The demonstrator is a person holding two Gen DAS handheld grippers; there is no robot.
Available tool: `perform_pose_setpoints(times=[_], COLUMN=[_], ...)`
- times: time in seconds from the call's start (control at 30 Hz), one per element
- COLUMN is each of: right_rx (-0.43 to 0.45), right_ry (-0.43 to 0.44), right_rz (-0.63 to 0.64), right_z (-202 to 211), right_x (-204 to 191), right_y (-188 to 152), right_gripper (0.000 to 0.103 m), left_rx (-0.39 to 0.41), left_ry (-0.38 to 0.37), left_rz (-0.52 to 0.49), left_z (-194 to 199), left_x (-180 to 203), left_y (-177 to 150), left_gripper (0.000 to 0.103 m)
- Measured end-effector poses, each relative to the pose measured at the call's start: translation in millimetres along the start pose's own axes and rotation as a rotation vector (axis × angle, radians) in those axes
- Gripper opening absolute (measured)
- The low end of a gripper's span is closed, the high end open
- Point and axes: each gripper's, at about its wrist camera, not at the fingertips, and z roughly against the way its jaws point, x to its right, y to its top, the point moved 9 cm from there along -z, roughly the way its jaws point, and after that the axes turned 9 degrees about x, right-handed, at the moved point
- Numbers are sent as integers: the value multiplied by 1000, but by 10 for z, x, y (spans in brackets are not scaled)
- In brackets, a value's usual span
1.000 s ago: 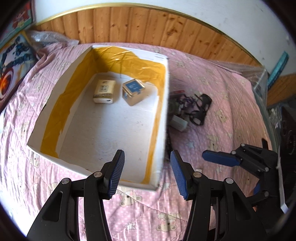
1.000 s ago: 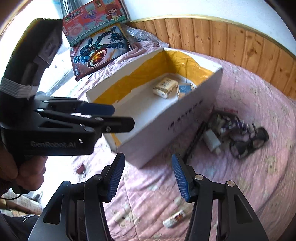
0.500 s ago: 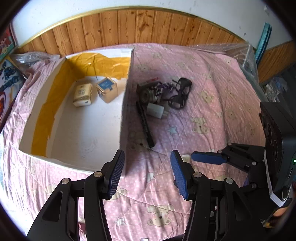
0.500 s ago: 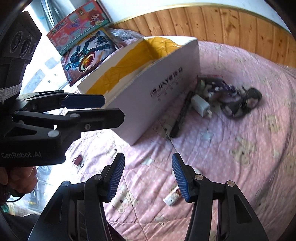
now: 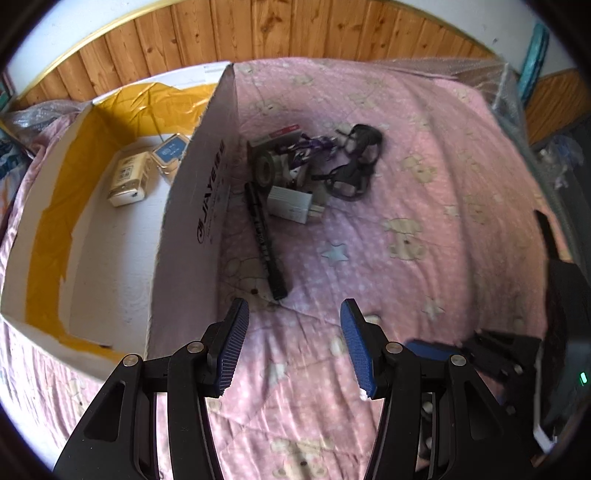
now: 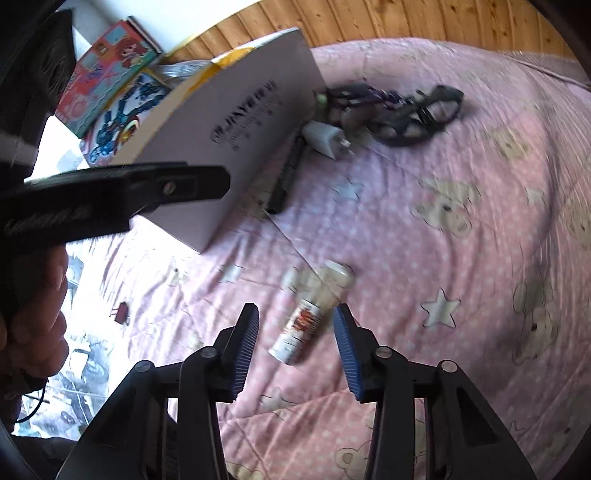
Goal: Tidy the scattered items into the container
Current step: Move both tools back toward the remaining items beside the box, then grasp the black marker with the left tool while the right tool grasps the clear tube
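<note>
A white cardboard box lined with yellow tape lies on the pink quilt and holds a cream packet and a blue-topped box. Right of it lie a black marker, a white charger, a tape roll and black goggles. My left gripper hangs open over bare quilt just below the marker's end. My right gripper is low over a small orange-labelled bottle. Its jaws are closing with the bottle between them, and the pads are still clear of it.
Wooden panelling runs behind the bed. Toy boxes lean beyond the cardboard box. A hand holds the left gripper at the left of the right wrist view. The right gripper shows at the left wrist view's lower right.
Both grippers swung right from the box toward the quilt and sank. The bottle came between the right fingers, which have narrowed. The left jaws stayed wide.
</note>
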Motion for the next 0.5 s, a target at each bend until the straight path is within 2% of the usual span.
perform_pose_setpoints(times=[0.1, 0.2, 0.27, 0.4, 0.5], right_rx=[-12, -22, -27, -13, -2], right_ry=[-6, -10, -12, -19, -20], right_rz=[-16, -18, -10, -6, -4], right_z=[-79, -159, -209, -228, -255], right_x=[47, 43, 29, 56, 88], right_y=[-48, -80, -87, -84, -79], right_gripper=[40, 40, 40, 40, 40], left_rx=[26, 45, 52, 74, 36], left_ry=[58, 97, 64, 21, 32], left_rz=[-47, -43, -29, -69, -47], left_z=[-98, -158, -154, -160, -343], left_x=[27, 35, 103, 263, 209], left_y=[86, 168, 214, 293, 291], left_gripper=[56, 56, 56, 56, 56])
